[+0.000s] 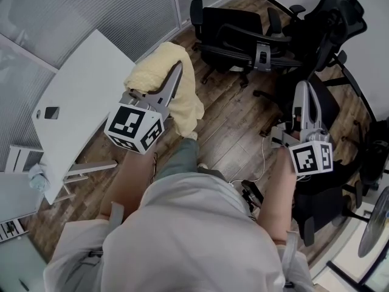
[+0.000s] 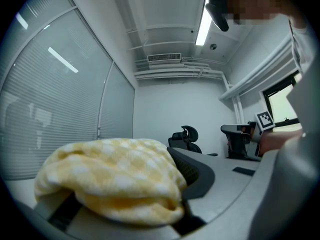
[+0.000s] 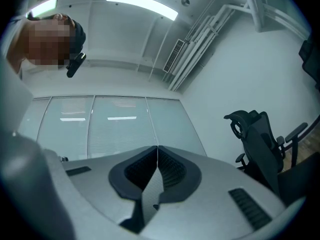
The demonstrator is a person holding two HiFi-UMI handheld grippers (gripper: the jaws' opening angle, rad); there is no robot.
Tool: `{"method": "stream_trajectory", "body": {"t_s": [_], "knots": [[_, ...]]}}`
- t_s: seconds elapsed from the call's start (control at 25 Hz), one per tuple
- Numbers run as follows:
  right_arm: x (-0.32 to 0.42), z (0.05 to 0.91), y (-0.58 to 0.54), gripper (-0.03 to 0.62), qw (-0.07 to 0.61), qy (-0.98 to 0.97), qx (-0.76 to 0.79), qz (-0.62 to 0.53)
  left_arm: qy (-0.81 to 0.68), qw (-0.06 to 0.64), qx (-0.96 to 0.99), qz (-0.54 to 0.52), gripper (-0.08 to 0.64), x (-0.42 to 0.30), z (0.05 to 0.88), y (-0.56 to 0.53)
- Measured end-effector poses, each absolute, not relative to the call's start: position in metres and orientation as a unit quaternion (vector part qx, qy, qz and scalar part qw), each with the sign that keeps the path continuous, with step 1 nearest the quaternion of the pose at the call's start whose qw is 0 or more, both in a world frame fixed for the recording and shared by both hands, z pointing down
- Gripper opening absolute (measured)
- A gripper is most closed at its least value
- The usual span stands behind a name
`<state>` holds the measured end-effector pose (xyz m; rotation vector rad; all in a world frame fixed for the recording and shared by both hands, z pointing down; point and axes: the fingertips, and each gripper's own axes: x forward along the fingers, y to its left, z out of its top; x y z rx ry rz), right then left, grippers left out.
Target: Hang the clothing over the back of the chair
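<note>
A pale yellow checked garment [image 1: 170,81] hangs bunched from my left gripper [image 1: 176,72], which is shut on it. In the left gripper view the yellow cloth [image 2: 115,176] fills the space between the jaws and drapes over one of them. My right gripper [image 1: 304,90] is shut and holds nothing; in the right gripper view its pads [image 3: 157,169] meet edge to edge. It hovers over a black office chair [image 1: 316,108] at the right. Another black chair [image 1: 234,35] stands farther away, beyond the garment.
A white table [image 1: 85,96] stands at the left with a dark phone-like object [image 1: 51,112] on it. More black chairs [image 1: 328,17] crowd the upper right. A cable [image 1: 258,163] trails across the wooden floor. A fan [image 1: 374,224] stands at the right edge.
</note>
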<state>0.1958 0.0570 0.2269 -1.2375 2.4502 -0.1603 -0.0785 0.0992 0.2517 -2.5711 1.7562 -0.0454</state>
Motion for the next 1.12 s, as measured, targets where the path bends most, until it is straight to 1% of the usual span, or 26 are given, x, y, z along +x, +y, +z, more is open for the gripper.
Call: {"method": "stream_trajectory", "body": {"t_s": [0.48, 1.12], "knots": [[0.199, 0.225, 0.028, 0.021, 0.186, 0.871, -0.452, -0.055, 0.548, 0.008, -0.836, -0.003, 0.064, -0.071, 0.254, 0.058], [0.173, 0.221, -0.05, 0.021, 0.181, 0.862, -0.47, -0.052, 0.521, 0.0, -0.854, 0.0, 0.064, -0.09, 0.254, -0.038]]}}
